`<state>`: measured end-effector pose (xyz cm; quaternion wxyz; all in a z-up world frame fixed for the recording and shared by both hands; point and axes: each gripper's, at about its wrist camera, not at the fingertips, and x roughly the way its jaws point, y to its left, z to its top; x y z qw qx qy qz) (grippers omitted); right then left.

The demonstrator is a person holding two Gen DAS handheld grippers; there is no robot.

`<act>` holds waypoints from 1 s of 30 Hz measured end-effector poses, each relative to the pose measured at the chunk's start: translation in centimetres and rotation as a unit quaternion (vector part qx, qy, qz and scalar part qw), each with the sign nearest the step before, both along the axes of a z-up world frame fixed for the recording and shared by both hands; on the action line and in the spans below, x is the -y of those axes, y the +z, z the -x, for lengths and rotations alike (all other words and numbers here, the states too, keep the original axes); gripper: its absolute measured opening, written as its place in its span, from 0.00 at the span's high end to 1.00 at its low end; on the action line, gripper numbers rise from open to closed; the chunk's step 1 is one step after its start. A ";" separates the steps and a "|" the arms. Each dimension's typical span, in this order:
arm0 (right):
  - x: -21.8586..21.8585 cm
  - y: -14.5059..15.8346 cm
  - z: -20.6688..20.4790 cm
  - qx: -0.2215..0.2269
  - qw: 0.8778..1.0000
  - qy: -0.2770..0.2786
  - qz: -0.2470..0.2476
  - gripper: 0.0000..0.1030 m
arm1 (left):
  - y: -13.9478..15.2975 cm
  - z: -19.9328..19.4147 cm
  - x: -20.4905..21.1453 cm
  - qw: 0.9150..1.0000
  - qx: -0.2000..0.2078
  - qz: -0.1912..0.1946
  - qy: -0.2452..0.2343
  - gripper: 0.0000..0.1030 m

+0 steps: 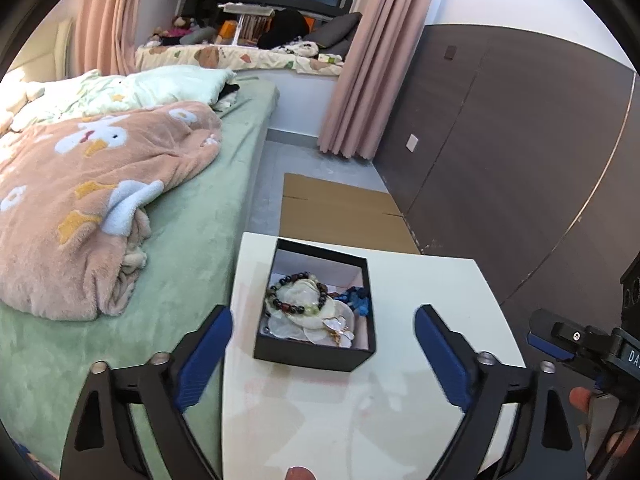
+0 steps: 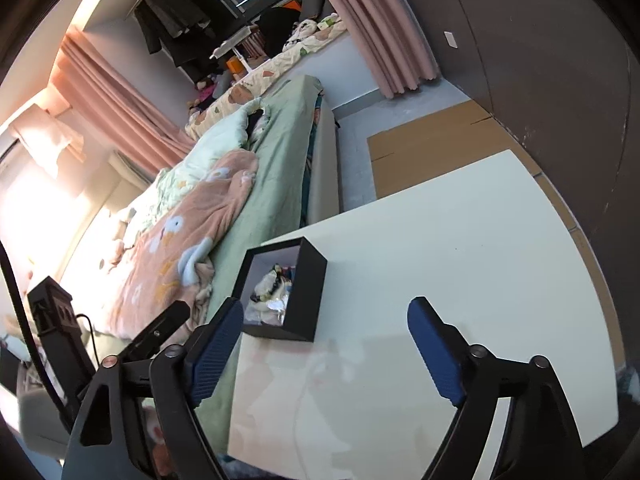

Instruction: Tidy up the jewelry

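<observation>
A black open box [image 1: 316, 354] stands on a white table [image 1: 420, 400]. Inside lie a dark beaded bracelet [image 1: 298, 294], pale shell pieces [image 1: 308, 322] and blue beads [image 1: 358, 300]. My left gripper [image 1: 323, 322] hovers just short of the box, open, blue pads wide apart with nothing between them. In the right wrist view the same box [image 2: 306, 292] is seen from its side, jewelry partly hidden by its wall. My right gripper [image 2: 326, 322] is open over the table [image 2: 460, 260], its left finger beside the box's near corner, holding nothing.
A bed [image 1: 192, 240] with a pink duck blanket [image 1: 92, 204] borders the table's left edge. Flat cardboard [image 1: 340, 212] lies on the floor behind the table. A dark wall panel [image 1: 520, 140] runs along the right. The other gripper's body [image 1: 580, 344] shows at the right edge.
</observation>
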<state>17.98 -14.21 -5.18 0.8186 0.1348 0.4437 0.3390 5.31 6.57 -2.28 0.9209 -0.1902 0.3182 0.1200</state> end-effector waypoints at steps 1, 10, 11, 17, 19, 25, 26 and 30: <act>0.2 0.0 0.1 0.000 1.000 0.001 0.004 0.09 | 0.0 0.1 0.3 1.000 0.003 0.000 -0.001 0.06; 1.8 0.1 0.1 0.013 0.999 -0.011 0.037 0.00 | -0.1 -0.1 3.0 1.000 0.006 -0.017 -0.016 0.06; 1.9 0.1 0.2 0.015 0.999 -0.011 0.038 0.00 | -0.1 -0.2 3.1 1.000 0.005 -0.020 -0.016 0.06; 2.5 0.2 0.0 0.021 0.999 -0.010 0.046 0.00 | -0.2 -0.4 3.3 0.999 0.004 -0.029 -0.013 0.06; 2.5 0.3 0.0 0.022 0.998 -0.010 0.049 0.00 | -0.2 -0.4 3.3 0.999 0.003 -0.034 -0.011 0.06; 2.6 0.3 0.0 0.026 0.998 -0.010 0.051 0.00 | -0.1 -0.5 3.4 0.999 0.003 -0.045 -0.001 0.06; 2.5 0.3 0.0 0.025 0.998 -0.010 0.051 0.00 | -0.1 -0.4 3.3 0.999 0.003 -0.047 0.000 0.06; 2.5 0.3 0.1 0.028 0.998 -0.006 0.056 0.00 | 0.0 -0.3 3.3 0.999 0.003 -0.049 0.001 0.06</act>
